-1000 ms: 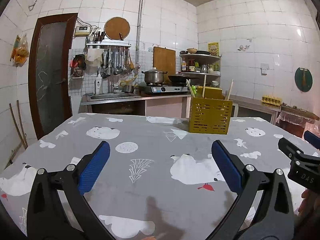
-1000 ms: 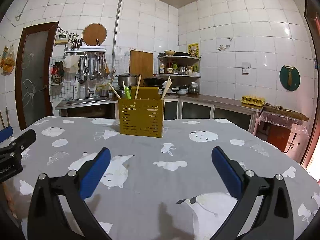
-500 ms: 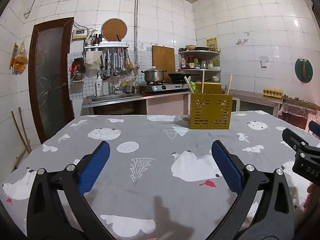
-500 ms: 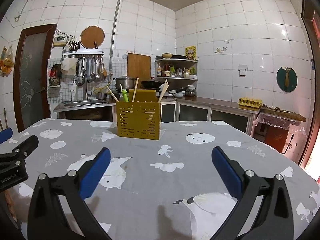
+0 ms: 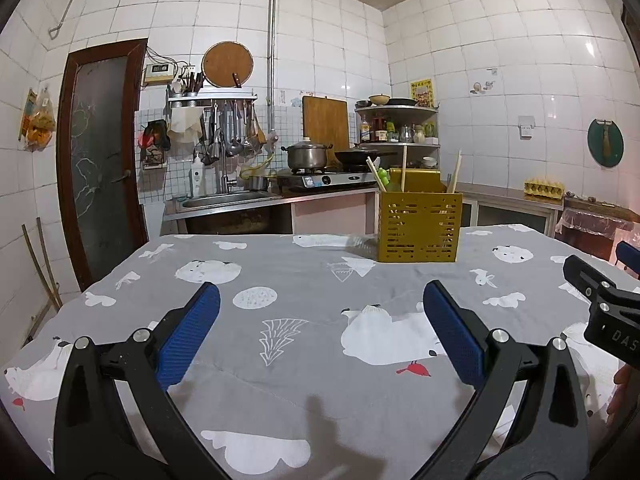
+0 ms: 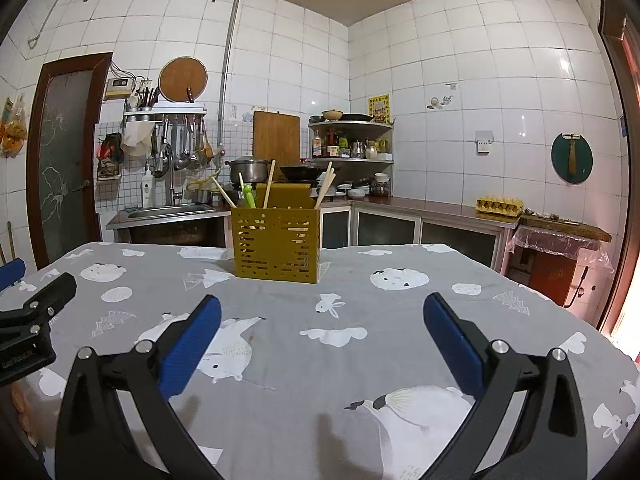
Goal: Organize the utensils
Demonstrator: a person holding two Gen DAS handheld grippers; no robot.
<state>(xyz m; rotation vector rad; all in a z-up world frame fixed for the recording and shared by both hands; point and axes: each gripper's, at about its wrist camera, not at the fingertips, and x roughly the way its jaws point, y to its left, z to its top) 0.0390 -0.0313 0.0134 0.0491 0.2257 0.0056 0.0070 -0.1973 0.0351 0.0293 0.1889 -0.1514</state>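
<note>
A yellow slotted utensil holder (image 5: 418,227) stands upright on the far part of the table, also in the right wrist view (image 6: 276,244). Wooden chopsticks (image 6: 269,184) and a green utensil (image 6: 249,196) stick up out of it. My left gripper (image 5: 320,312) is open and empty, low over the near table, well short of the holder. My right gripper (image 6: 322,320) is open and empty, beside the left one. Each gripper's black body shows at the edge of the other's view.
The table (image 5: 304,360) carries a grey cloth with white animal prints. Behind it run a counter with a sink (image 5: 224,200), a stove with a pot (image 5: 308,156), hanging ladles (image 5: 232,136) and a corner shelf (image 6: 352,140). A door (image 5: 100,168) stands at the left.
Both cameras have tilted up and pulled back slightly, so the holder sits a little lower and farther in view. Both grippers stay open and empty.
</note>
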